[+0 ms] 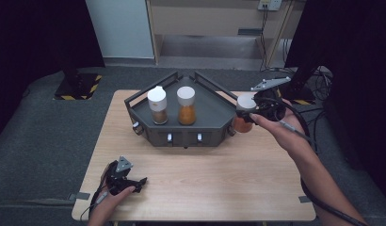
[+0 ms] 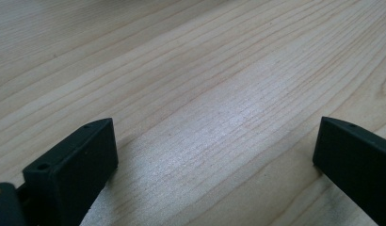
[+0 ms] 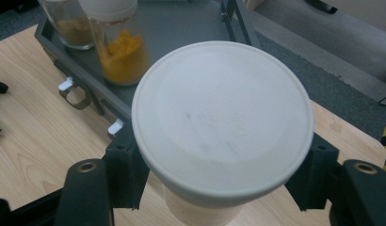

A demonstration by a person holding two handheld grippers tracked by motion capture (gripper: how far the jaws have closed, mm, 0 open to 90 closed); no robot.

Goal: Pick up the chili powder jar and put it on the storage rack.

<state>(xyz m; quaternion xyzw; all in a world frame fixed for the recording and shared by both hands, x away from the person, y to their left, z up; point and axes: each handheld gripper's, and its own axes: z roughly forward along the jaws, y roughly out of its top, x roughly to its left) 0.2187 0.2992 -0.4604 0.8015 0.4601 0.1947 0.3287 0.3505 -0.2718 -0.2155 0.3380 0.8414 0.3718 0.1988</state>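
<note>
The fingers of the left gripper stood wide apart over bare table, holding nothing. The right gripper was clamped on a white-capped jar of orange powder, lifted beside the grey rack. It probably needed keeping upright and lifting over the rack's rim before lowering beside the two jars there. No label was readable.

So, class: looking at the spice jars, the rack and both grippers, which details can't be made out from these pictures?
- Held jar: right gripper view, its wide white lid hides the contents; high view, the right gripper covers much of it.
- Brown jar: right gripper view, its top is cut off by the frame edge.
- Rack knobs: high view, too small to read.
- Left gripper: high view, too small to judge its jaws.
</note>
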